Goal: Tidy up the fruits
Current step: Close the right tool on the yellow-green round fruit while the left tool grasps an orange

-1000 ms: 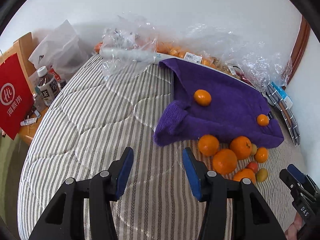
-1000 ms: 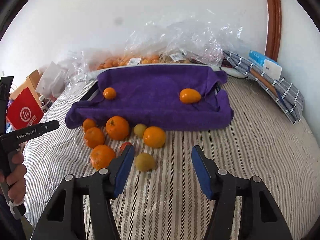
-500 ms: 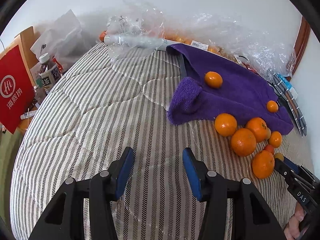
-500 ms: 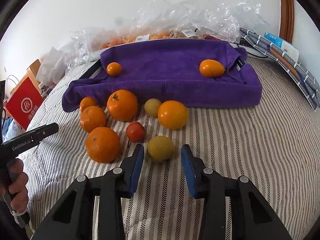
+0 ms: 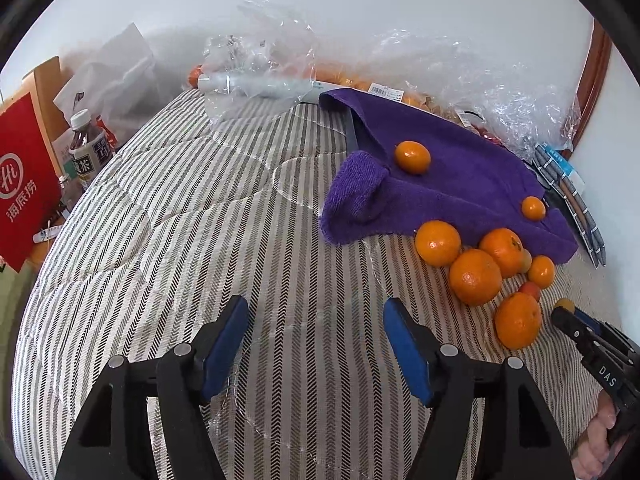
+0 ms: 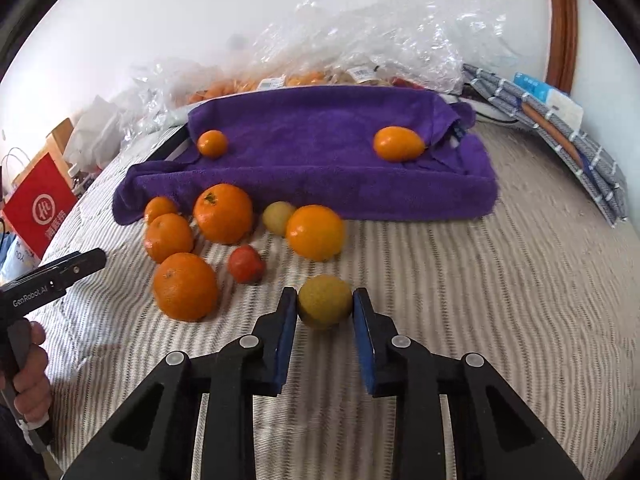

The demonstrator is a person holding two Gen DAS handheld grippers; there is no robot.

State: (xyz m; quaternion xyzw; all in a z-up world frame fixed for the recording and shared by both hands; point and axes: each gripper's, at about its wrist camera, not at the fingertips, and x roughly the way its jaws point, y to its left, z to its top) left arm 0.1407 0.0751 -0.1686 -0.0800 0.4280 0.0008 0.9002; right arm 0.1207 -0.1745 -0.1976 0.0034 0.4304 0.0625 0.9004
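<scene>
The right gripper, its jaws just closing, clasps the yellow-green fruit on the striped mattress near the oranges; lift straight, grip centred; left gripper, just widening, is empty.

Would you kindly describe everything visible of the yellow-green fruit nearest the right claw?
The yellow-green fruit is small, round and dull, with a finely speckled skin. It sits on the striped bed cover, apart from the oranges, between the blue pads of the right claw, whose jaws have just been closing and now press on both its sides.
</scene>
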